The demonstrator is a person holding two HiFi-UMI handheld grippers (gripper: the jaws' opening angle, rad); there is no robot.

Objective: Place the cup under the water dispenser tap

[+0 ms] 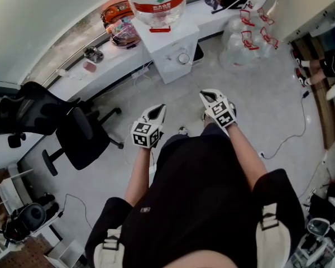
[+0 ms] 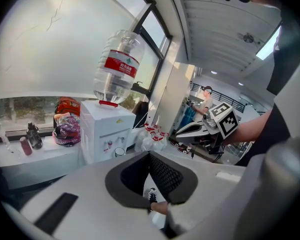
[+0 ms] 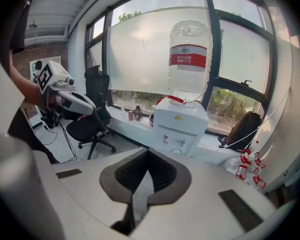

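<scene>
A white water dispenser [image 1: 170, 49] with a big clear bottle [image 1: 156, 1] on top stands against the window counter ahead of me. A small clear cup [image 1: 183, 58] sits at the dispenser's front, below its taps; the left gripper view shows the cup [image 2: 120, 151] there too, as does the right gripper view [image 3: 177, 151]. My left gripper [image 1: 156, 113] and right gripper [image 1: 207, 96] hang side by side in the air over the floor, well short of the dispenser. Both point toward it. The left gripper [image 2: 150, 155] and the right gripper [image 3: 148, 151] are shut and empty.
A black office chair [image 1: 78, 135] stands on the left. The white counter [image 1: 109, 60] carries bags [image 1: 120, 24] and small bottles. Clear plastic bags with red handles [image 1: 248, 32] lie right of the dispenser. A cable [image 1: 293, 133] runs across the floor at right.
</scene>
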